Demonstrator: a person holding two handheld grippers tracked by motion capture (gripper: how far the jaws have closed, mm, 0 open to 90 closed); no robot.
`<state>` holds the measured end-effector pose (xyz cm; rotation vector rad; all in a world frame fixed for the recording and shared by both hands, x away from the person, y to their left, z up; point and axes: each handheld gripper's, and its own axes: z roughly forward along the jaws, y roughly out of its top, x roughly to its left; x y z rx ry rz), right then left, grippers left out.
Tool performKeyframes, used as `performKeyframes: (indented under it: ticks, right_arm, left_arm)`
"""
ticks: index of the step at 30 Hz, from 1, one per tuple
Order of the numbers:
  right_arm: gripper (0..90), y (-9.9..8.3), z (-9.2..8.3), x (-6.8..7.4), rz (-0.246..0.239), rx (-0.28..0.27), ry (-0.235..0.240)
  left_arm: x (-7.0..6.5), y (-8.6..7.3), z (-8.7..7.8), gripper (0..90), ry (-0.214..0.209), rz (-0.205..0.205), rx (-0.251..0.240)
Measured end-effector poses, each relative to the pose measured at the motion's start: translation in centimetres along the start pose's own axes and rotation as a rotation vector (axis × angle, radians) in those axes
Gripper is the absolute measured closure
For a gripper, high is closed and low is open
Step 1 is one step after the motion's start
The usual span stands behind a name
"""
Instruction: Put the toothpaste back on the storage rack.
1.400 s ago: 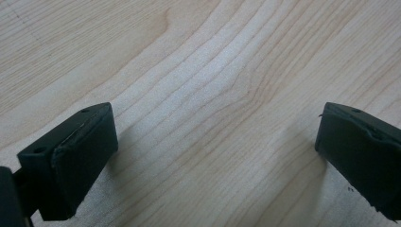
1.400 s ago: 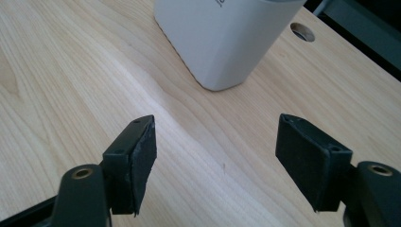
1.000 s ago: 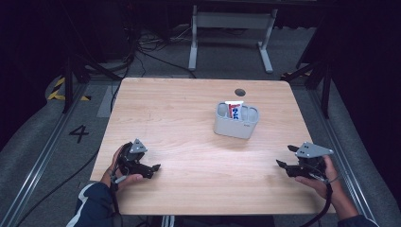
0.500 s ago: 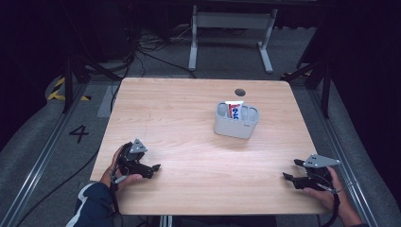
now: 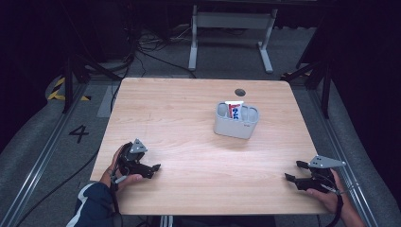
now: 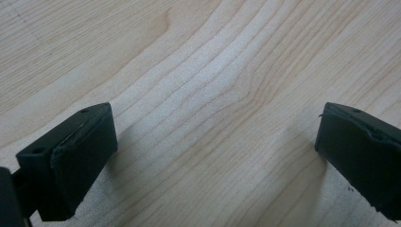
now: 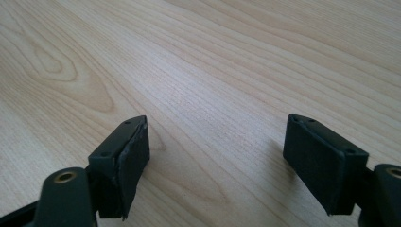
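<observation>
Claws parked wide and empty at the near corners, caddy waiting past the middle

Left claw [image 5: 152, 168] rests low at about 7 o'clock on the worktop [image 5: 189, 118], jaws spread with nothing but bare wood grain between them in the left gripper view, a posture that reads as idling, not reaching. Grey caddy [image 5: 235, 124] stands upright past the centre at roughly 1 o'clock, well apart from both hands, with a red, white and blue tube [image 5: 234, 109] standing upright in its middle compartment, which keeps the tube propped and easy to pinch from above. Right claw [image 5: 295, 171] sits at about 5 o'clock near the front edge; its jaws have just been opening and hold nothing, only worktop showing between them, so it looks released and readied for a fresh pick.
</observation>
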<state>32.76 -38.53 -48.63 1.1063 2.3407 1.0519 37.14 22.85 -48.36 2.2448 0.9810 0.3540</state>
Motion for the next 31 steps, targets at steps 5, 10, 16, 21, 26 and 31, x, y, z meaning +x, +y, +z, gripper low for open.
performKeyframes:
  ticks: [5,10,16,21,26,31]
  right_arm:
    - [23.6,0.00,0.01,0.01,0.001,-0.001,-0.001]
    - [23.4,0.01,0.03,-0.01,0.000,-0.001,0.000]
    - [23.4,0.01,0.03,-0.01,0.000,-0.001,0.000]
    - [23.4,0.01,0.03,-0.01,0.000,-0.001,0.000]
    - [23.4,0.01,0.03,-0.01,0.000,-0.001,0.000]
    - [23.4,0.01,0.03,-0.01,0.000,-0.001,0.000]
  left_arm:
    - [0.01,0.01,-0.01,0.2,0.000,0.000,0.001]
    - [0.00,0.02,-0.01,0.2,0.000,-0.002,0.002]
    - [-0.01,0.04,0.05,0.2,0.001,-0.003,-0.001]
    - [0.02,0.06,0.08,0.2,0.004,-0.001,-0.003]
    - [0.02,0.09,0.07,0.2,0.006,-0.002,0.000]
    - [0.01,0.09,0.09,0.2,0.006,-0.002,-0.001]
